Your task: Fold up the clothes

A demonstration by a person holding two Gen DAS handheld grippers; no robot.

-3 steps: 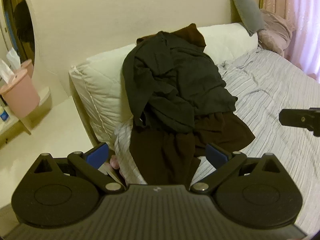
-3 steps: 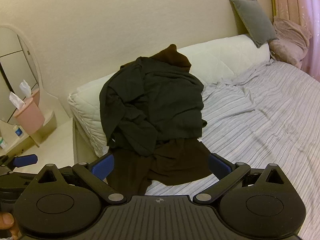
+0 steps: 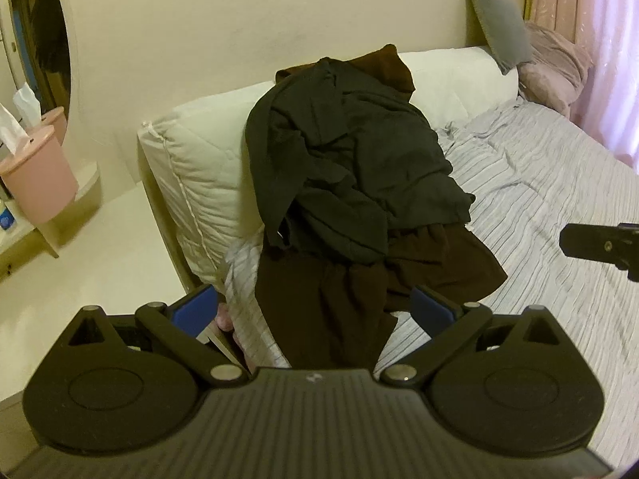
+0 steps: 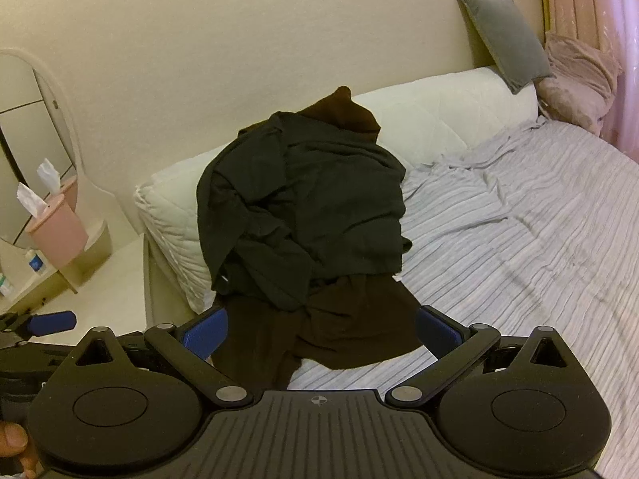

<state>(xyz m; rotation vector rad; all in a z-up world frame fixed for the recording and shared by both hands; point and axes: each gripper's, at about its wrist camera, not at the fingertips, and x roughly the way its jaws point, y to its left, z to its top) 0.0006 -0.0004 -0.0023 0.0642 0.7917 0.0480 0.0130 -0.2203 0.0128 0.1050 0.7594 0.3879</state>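
Observation:
A heap of dark clothes lies on the bed against a long white cushion: a dark green garment (image 3: 351,167) on top and a dark brown garment (image 3: 331,311) under it, spilling toward me. Both show in the right wrist view too, the green garment (image 4: 307,207) above the brown garment (image 4: 351,323). My left gripper (image 3: 315,311) is open and empty, just above the near edge of the brown garment. My right gripper (image 4: 319,325) is open and empty, a little short of the heap. Part of the right gripper shows at the left wrist view's right edge (image 3: 599,245).
The bed has a striped grey sheet (image 4: 519,263) and a long white cushion (image 3: 199,183) along the wall. A grey pillow (image 4: 503,36) and a pink blanket (image 4: 579,76) lie at the far end. A pink tissue box (image 3: 36,175) and a mirror stand on a side table at left.

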